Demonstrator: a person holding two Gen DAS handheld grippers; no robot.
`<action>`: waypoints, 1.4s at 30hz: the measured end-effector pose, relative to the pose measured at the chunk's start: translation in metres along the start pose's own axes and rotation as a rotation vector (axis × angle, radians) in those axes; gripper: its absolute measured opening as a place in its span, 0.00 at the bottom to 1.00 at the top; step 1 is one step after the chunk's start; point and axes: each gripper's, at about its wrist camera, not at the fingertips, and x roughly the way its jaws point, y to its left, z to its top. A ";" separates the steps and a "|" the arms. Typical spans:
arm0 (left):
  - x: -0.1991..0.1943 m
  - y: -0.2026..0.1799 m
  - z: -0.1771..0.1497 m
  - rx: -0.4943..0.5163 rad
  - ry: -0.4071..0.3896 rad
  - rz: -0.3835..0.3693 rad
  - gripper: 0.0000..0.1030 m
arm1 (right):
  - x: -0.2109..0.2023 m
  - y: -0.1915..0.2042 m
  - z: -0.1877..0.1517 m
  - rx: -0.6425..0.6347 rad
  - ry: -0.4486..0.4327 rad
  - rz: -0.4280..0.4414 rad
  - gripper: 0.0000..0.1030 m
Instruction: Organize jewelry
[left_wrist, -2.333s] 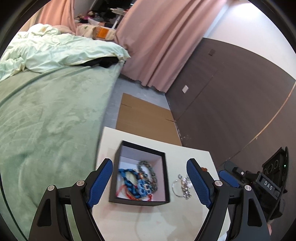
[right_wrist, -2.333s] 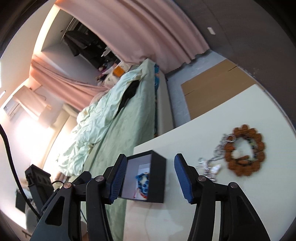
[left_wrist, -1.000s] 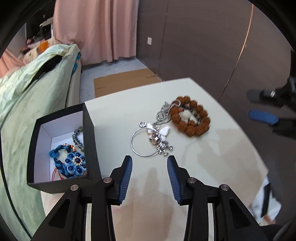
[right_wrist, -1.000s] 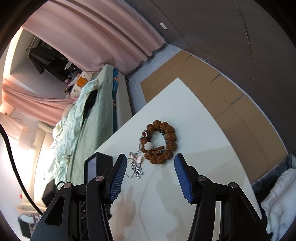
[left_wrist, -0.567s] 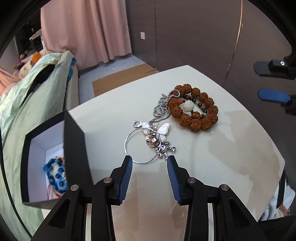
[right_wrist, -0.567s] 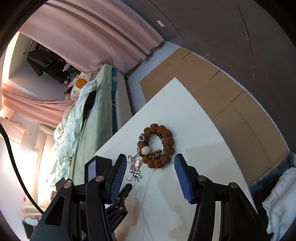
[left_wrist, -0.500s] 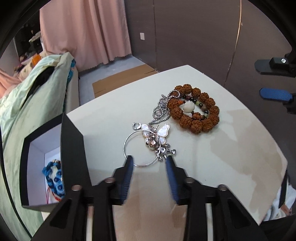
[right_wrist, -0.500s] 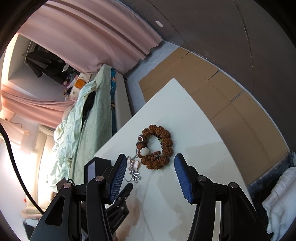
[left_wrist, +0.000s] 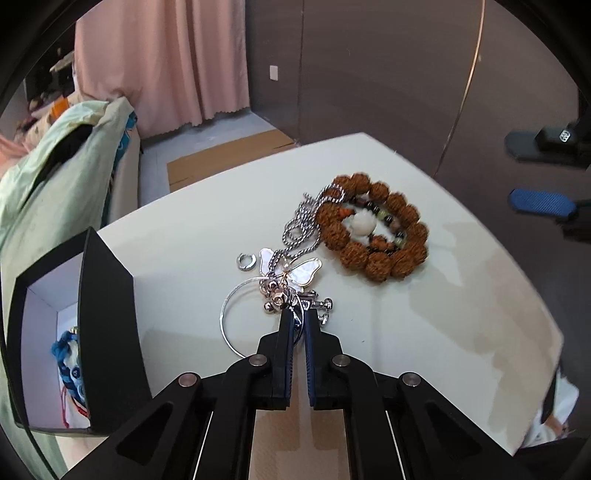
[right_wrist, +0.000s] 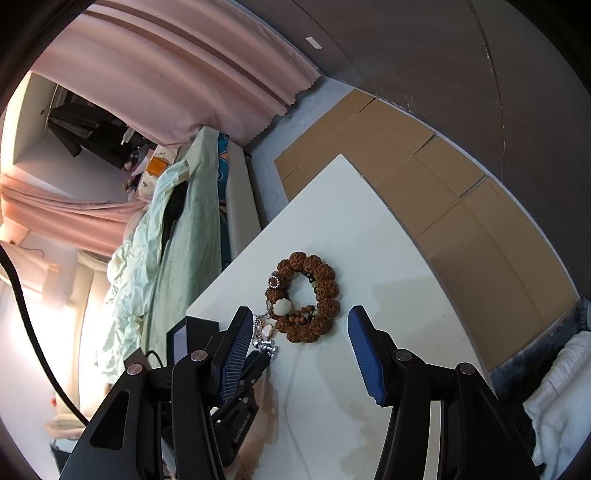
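Left wrist near, right wrist higher, both over table (left_wrist: 424, 332)

Brown bead bracelet (left_wrist: 373, 230), black box (left_wrist: 103, 314)

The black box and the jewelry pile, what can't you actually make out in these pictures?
- Black box, left wrist view: its near wall and the picture's edge hide most of the inside; only part of a blue bracelet shows.
- Black box, right wrist view: mostly behind the right claw.
- Butterfly charm bracelet: the left claw covers the pinched spot.
- Silver chain: where it ends, under the brown bead bracelet, is hidden.
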 end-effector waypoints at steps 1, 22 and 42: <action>-0.002 0.000 0.001 -0.006 -0.006 -0.005 0.05 | 0.001 0.000 -0.001 -0.001 0.003 0.000 0.53; -0.080 0.043 0.019 -0.195 -0.197 -0.151 0.01 | 0.046 0.017 0.002 -0.100 -0.001 -0.163 0.52; -0.111 0.093 0.016 -0.339 -0.265 -0.226 0.01 | 0.079 0.013 0.006 -0.074 0.042 -0.218 0.19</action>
